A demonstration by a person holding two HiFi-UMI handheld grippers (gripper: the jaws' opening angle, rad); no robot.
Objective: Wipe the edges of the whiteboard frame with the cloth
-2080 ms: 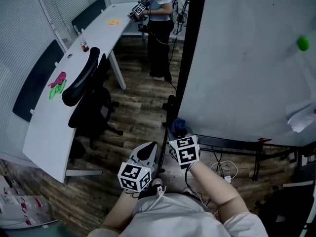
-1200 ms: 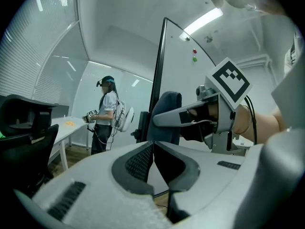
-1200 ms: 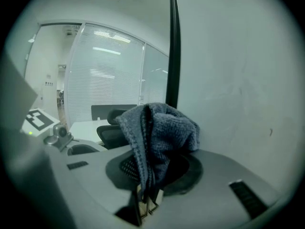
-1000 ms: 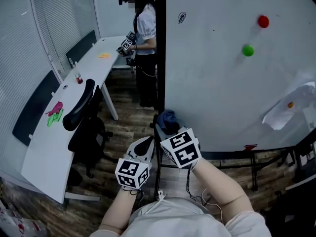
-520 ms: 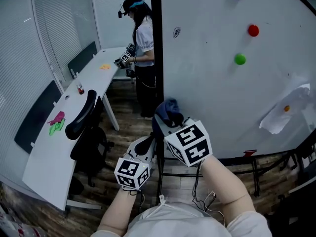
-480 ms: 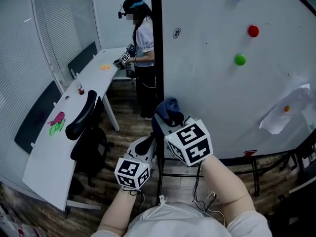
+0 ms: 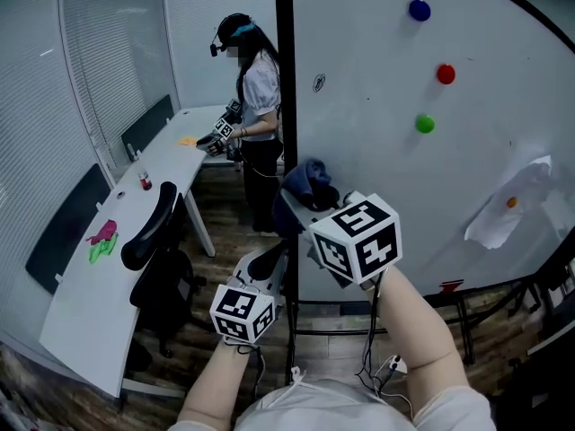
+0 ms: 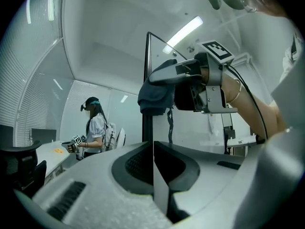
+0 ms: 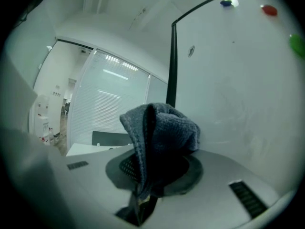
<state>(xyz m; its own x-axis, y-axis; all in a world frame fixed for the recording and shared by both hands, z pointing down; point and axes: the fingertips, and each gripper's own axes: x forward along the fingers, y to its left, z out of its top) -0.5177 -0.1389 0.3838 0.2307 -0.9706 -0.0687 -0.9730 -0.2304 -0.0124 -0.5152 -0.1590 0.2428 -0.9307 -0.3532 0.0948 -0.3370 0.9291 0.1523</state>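
A dark blue cloth [image 7: 306, 180] [image 9: 162, 130] is bunched in my right gripper [image 7: 310, 200], which is shut on it and holds it against the black left edge of the whiteboard frame [image 7: 284, 79] [image 9: 171, 66]. From the left gripper view the cloth [image 8: 156, 89] hangs over the frame post [image 8: 147, 128]. My left gripper [image 7: 269, 263] sits lower, beside the same post, its jaws pressed together with nothing between them. The whiteboard [image 7: 404, 196] fills the right of the head view.
Blue [image 7: 419, 10], red [image 7: 446, 74] and green [image 7: 424, 124] magnets and a paper sheet [image 7: 503, 209] are on the board. A long white desk [image 7: 99, 268] with an office chair [image 7: 157, 241] stands at left. A person [image 7: 252, 97] holding grippers stands by the desk's far end.
My right gripper has risen along the frame's left edge with the cloth. The left gripper has stayed about where it was. The person at the desk has bent toward it.
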